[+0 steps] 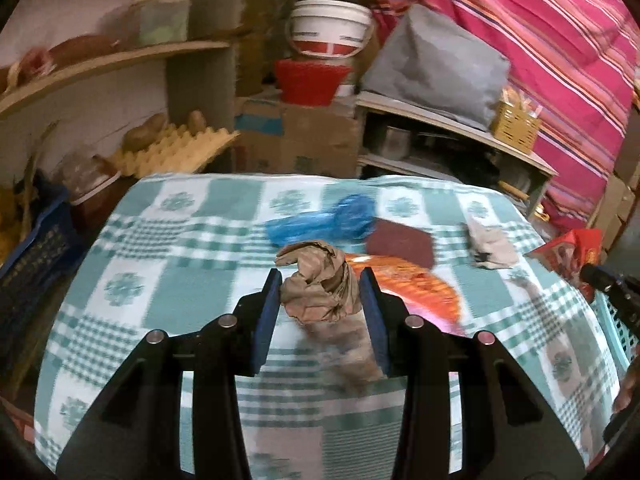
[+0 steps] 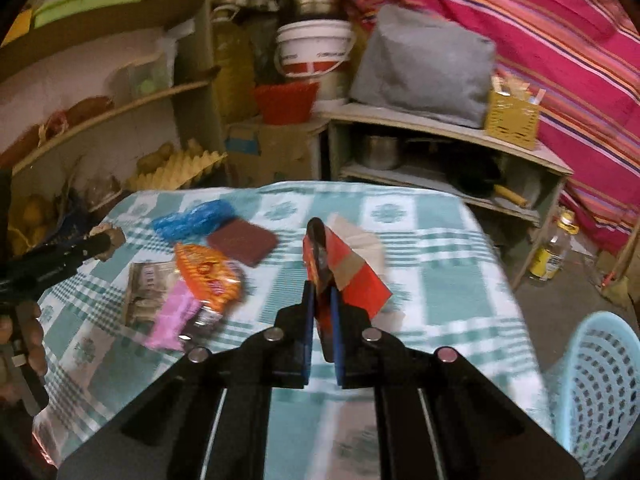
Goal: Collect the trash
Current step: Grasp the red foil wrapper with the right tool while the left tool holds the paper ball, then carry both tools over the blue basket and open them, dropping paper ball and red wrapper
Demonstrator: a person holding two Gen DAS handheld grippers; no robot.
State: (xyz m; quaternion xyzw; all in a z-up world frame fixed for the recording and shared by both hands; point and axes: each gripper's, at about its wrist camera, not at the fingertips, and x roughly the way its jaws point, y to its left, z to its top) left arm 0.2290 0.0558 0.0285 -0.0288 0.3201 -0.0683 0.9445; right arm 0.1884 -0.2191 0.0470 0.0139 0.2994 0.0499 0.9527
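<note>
Currently, brown paper (image 1: 318,286) is clamped in the left tool (image 1: 320,292) and a red wrapper (image 2: 344,276) in the right tool (image 2: 322,308), both above the tabletop (image 2: 440,248). Several scraps remain uncollected; the basket (image 2: 604,380) appears unfilled.

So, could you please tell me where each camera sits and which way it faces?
Left wrist: on the left gripper, facing across the checked tablecloth toward the shelves; its jaws grip crumpled brown paper.
Right wrist: on the right gripper, facing likewise; its jaws pinch a red carton, with a light blue basket lower right.
Shared: blue bag, orange wrapper.
</note>
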